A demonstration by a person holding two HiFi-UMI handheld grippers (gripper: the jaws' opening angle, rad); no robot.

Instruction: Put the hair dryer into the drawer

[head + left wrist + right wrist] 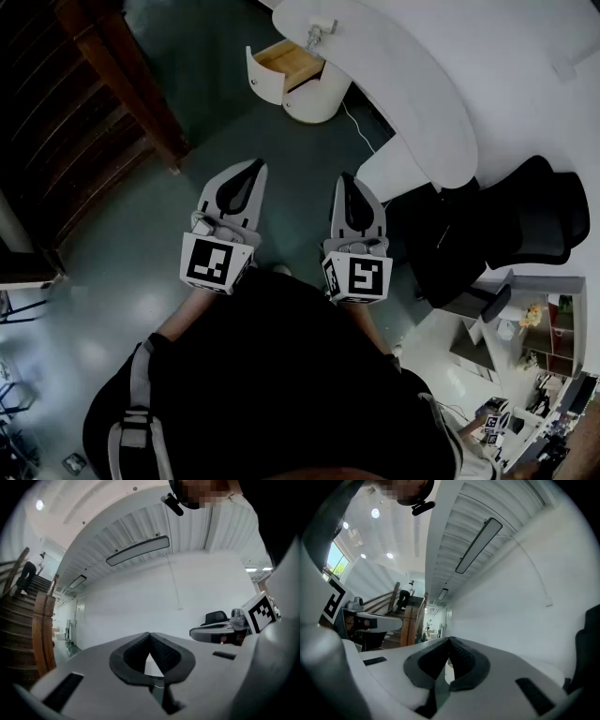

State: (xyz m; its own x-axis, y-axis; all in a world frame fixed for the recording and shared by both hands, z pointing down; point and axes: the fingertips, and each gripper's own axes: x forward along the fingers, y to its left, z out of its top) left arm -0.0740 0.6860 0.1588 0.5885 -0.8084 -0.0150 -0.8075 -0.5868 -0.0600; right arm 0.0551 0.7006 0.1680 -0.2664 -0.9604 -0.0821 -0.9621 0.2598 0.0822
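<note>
Left gripper and right gripper are closed, empty; the drawer stands open, bottom bare.

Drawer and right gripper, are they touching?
Apart. The head view shows the right gripper held well short of the open drawer, with a wide stretch of floor between them.

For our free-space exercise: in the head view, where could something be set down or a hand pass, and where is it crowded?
Free: the open drawer, its visible wooden bottom bare; the broad white desk top; the dark floor between stairs and desk. Crowded: the lower right, around the black chair.
</note>
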